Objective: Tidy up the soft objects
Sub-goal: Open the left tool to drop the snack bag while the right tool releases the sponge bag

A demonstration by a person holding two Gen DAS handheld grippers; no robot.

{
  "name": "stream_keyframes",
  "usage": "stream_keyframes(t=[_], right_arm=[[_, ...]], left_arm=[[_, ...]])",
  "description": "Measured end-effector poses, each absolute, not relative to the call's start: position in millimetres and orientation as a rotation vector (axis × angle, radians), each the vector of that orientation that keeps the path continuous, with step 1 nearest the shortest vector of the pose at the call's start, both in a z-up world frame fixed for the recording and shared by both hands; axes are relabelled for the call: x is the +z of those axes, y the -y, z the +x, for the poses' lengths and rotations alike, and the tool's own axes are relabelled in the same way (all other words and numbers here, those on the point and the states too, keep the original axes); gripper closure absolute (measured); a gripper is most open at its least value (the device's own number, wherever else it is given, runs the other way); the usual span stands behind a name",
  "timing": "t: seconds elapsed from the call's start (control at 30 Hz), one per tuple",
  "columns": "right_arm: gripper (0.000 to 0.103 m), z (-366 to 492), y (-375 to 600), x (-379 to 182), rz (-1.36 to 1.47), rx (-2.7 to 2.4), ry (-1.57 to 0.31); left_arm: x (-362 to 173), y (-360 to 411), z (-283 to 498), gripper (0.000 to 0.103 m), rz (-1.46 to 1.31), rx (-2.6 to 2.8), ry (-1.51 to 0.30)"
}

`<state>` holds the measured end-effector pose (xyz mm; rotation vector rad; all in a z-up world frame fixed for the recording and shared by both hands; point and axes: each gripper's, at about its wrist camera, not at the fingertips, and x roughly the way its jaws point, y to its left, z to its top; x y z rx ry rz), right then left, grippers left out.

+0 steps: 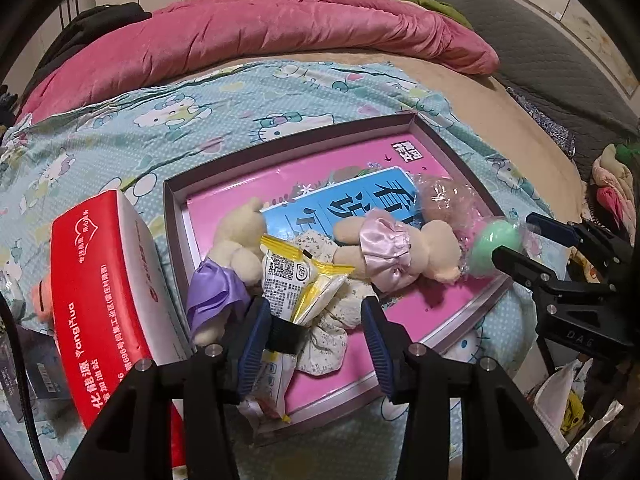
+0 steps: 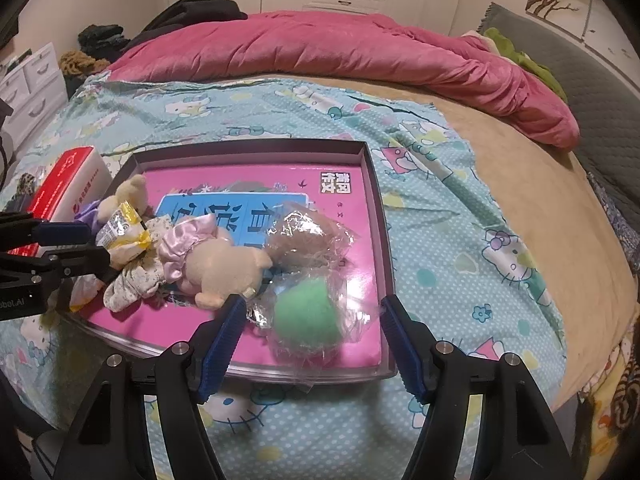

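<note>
A shallow tray (image 2: 248, 145) lined with a pink book (image 2: 260, 176) lies on the bed. In it are a bear in a pink dress (image 2: 216, 268), a bear in purple (image 1: 236, 244), a yellow snack packet (image 1: 288, 276), a floral cloth toy (image 1: 328, 340), a brownish ball in plastic (image 2: 304, 236) and a green ball (image 2: 306, 316) in a clear bag. My right gripper (image 2: 310, 312) is open astride the green ball, pads clear of it. My left gripper (image 1: 316, 320) is open over the tray's near corner, with the packet and floral cloth between its fingers.
A red and white carton (image 1: 104, 292) stands just left of the tray. A rolled pink quilt (image 2: 340, 52) runs along the far side of the bed. The patterned blue sheet (image 2: 460, 240) and tan cover spread to the right. Drawers and dark clothes sit at the far left.
</note>
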<state>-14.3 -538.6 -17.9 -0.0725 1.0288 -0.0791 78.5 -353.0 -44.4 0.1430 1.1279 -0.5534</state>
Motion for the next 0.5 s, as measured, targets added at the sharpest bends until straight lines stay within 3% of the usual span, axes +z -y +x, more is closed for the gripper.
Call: stream_keyframes(t=[0.1,0.5], right_arm=[[0.029,-17,538,-14,-0.072,-0.081,-1.021],[0.028,-31,522,14,-0.104,-0.088,-0.980]], left_arm=[[-36,352,74,0.044,0.161,-0.548,-1.107],[1,336,57,0.036,0.149,-0.542,-1.052]])
